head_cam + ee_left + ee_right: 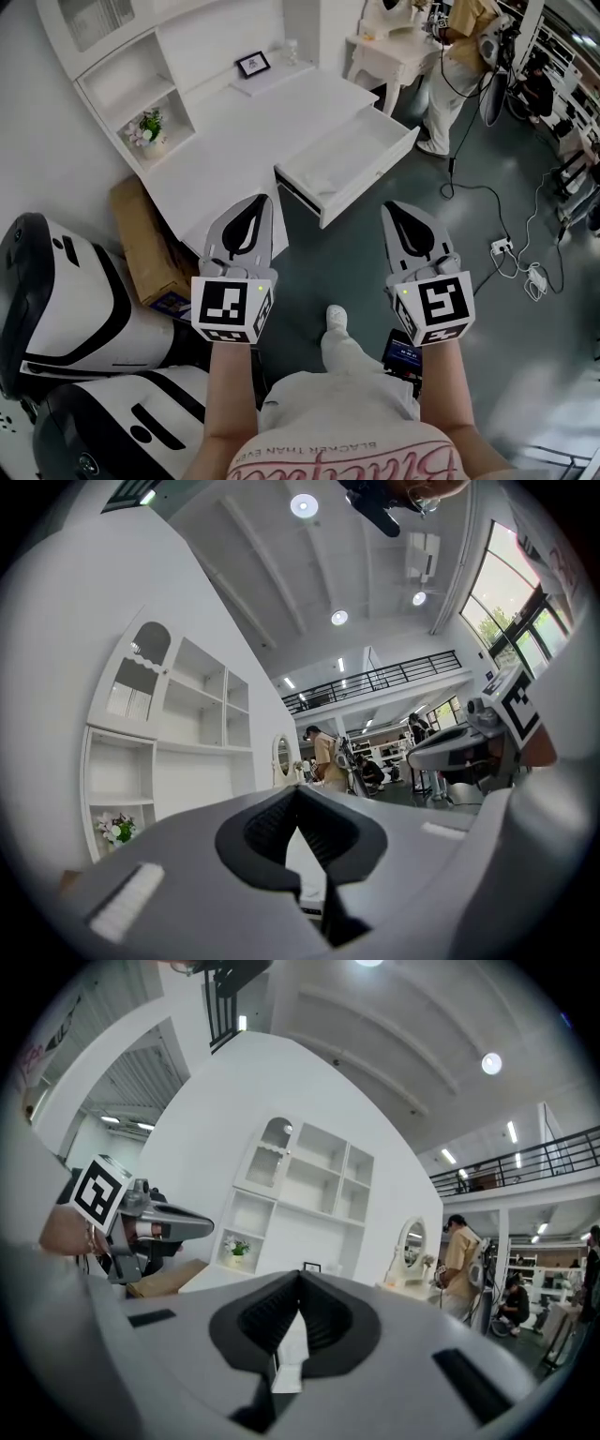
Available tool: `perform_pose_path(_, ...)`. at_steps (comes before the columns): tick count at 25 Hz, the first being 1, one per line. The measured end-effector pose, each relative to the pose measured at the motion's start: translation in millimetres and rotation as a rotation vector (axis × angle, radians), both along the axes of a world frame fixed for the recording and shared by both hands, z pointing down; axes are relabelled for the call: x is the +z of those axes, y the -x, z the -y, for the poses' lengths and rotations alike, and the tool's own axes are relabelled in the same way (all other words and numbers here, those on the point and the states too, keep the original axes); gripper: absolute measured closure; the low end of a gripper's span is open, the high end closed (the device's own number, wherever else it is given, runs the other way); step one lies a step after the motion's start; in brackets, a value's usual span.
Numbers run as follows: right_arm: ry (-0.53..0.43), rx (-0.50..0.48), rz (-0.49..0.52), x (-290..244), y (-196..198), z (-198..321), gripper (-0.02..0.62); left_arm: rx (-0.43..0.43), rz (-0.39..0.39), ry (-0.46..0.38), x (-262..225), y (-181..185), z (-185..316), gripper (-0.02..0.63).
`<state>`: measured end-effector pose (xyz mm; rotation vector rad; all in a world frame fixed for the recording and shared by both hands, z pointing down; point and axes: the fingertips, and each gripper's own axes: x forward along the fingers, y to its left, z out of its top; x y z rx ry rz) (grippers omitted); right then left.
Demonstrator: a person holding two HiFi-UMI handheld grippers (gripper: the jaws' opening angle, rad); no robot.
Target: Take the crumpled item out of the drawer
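Status: the retrieval has not begun. The open white drawer [375,178] already stands pulled out from the white desk [253,141], so no opening step is left. Everything else is: the reach, the grip, the lift out. Your left gripper [260,200] is clenched, its dark ribbed pads meeting at the tips with nothing between them. Your right gripper [393,209] is likewise clenched and carries nothing. Both are held level, side by side over the grey floor [506,337], short of the drawer and pointing roughly towards it. The left one lines up with the drawer's near corner, the right one lies just beside its front panel. Neither touches the furniture. Position of the crumpled item: not resolved. From the head view the drawer's inside reads as plain white, and you cannot pick out any crumpled shape in it, whether because it is pale against pale or lies out of sight. The gripper views do not look down into the drawer. Judgement: you will have to part one pair of jaws and get a look over the drawer wall before committing.
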<state>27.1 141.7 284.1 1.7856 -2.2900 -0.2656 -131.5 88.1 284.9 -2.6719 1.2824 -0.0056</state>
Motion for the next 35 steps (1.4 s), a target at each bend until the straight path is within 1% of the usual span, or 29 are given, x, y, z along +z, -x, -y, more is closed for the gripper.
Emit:
perform_pose_path(6, 0.012, -0.027, 0.017, -0.1, -36.5, 63.8, 0.589, -0.034, 0.008, 0.023, -0.5, -32.4, 57.2, 0.595)
perform_pose_path(12, 0.049, -0.058, 0.046, 10.5, -73.6, 121.5, 0.589, -0.065, 0.028, 0.047, 5.3, -66.8, 110.4, 0.595)
perform_pose_path(16, 0.063, -0.080, 0.053, 15.7, -92.9, 156.2, 0.589, -0.092, 0.038, 0.061, 10.1, -82.5, 140.6, 0.595)
perform_pose_path(21, 0.066, -0.104, 0.049, 17.8, -104.6, 186.2, 0.589, -0.123, 0.034, 0.067, 11.9, -91.2, 165.9, 0.595)
perform_pose_path(29, 0.082, -0.120, 0.055, 24.7, -108.0, 219.8, 0.589, -0.151, 0.030, 0.077, 16.3, -91.9, 192.0, 0.595)
perform_pose_path(35, 0.110, -0.119, 0.102, 32.0, -110.7, 242.3, 0.589, -0.164, 0.028, 0.096, 21.9, -90.5, 213.2, 0.595)
